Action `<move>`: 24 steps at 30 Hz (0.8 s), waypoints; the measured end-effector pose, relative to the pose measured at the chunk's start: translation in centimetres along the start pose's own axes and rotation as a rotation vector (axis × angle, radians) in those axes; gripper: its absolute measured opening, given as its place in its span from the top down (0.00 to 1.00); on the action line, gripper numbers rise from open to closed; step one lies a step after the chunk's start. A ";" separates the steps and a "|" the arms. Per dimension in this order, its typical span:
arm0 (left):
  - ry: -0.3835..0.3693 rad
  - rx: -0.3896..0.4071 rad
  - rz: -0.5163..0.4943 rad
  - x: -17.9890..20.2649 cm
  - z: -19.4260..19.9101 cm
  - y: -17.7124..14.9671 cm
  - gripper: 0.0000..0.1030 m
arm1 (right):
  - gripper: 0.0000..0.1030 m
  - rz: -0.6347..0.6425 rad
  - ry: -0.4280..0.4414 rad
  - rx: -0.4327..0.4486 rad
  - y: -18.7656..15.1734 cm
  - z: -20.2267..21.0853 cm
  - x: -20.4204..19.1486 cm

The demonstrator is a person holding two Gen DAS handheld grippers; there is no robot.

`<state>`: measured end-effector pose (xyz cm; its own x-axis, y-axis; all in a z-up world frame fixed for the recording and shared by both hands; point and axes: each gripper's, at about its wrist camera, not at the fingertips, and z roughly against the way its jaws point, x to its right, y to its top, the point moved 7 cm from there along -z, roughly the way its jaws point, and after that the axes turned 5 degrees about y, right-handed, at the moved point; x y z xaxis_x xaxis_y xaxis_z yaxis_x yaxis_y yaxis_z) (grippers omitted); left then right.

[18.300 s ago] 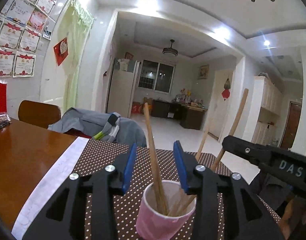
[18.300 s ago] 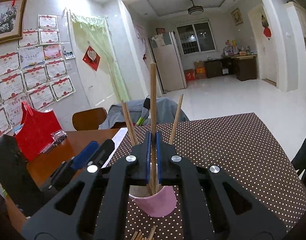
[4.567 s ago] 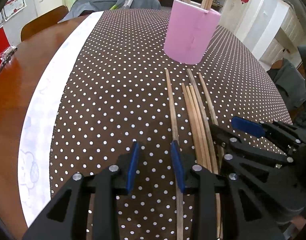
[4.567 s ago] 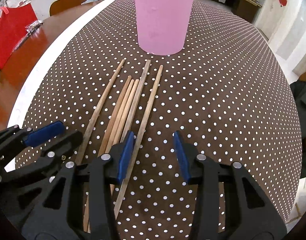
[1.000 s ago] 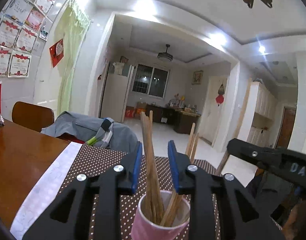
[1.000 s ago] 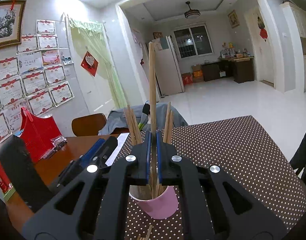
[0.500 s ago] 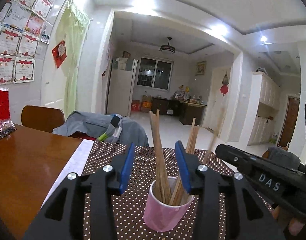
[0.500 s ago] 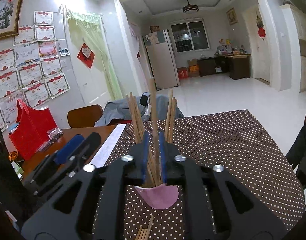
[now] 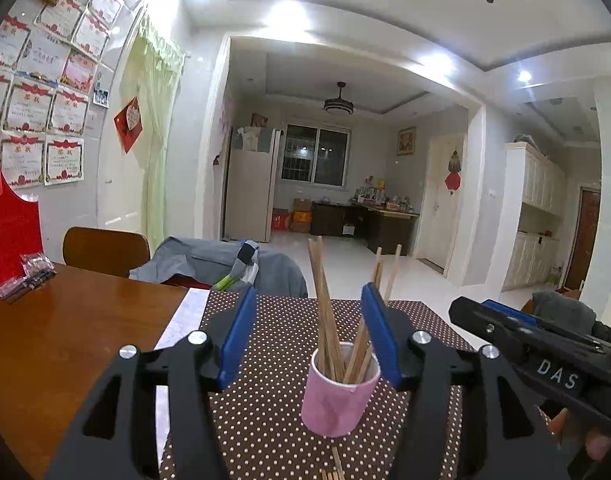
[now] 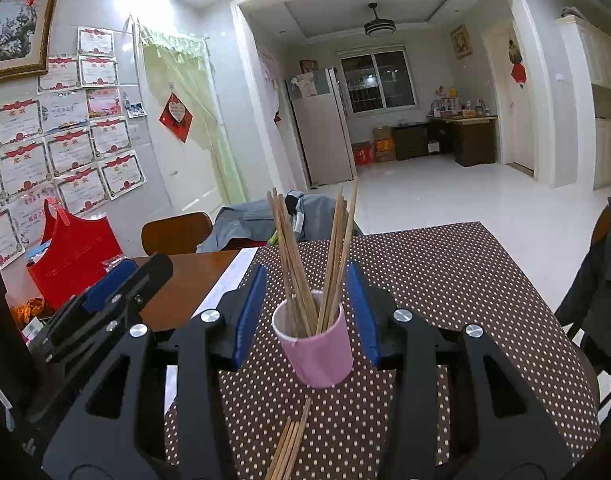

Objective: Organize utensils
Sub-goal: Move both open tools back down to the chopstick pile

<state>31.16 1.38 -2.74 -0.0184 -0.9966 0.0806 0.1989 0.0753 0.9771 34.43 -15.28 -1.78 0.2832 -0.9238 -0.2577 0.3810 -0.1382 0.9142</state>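
A pink cup [image 9: 339,394] [image 10: 315,346] stands on the brown dotted tablecloth [image 10: 445,280] with several wooden chopsticks [image 9: 325,312] [image 10: 301,256] upright in it. My left gripper [image 9: 307,332] is a little short of the cup; its jaws are opening, with nothing pressed between the blue pads. The jaws of my right gripper [image 10: 305,280] are opening too and frame the cup without touching it. More loose chopsticks [image 10: 291,440] [image 9: 333,468] lie on the cloth below the grippers. Each gripper shows in the other's view: the right gripper [image 9: 525,344] and the left gripper [image 10: 117,292].
Bare wooden table [image 9: 65,340] lies left of the cloth, past a white strip [image 10: 229,276]. A red bag [image 10: 73,256] stands at the far left. A wooden chair [image 9: 105,250] with a grey jacket [image 9: 209,260] is behind the table. Dark clothing [image 10: 601,272] hangs at the right.
The right gripper, shut on one upright chopstick a second ago, has let it go into the cup. Both grippers have widened and drawn back from the cup.
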 end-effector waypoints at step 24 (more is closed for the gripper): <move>-0.068 -0.818 -0.125 0.3 1.2 -17.9 0.43 | 0.51 -0.101 -0.026 -0.341 -12.3 3.6 3.7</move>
<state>26.42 -0.27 -19.98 -0.1417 -0.9897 0.0188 0.8409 -0.1103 0.5298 27.68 -18.26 -12.82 0.2085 -0.9208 -0.3297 0.6790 -0.1063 0.7264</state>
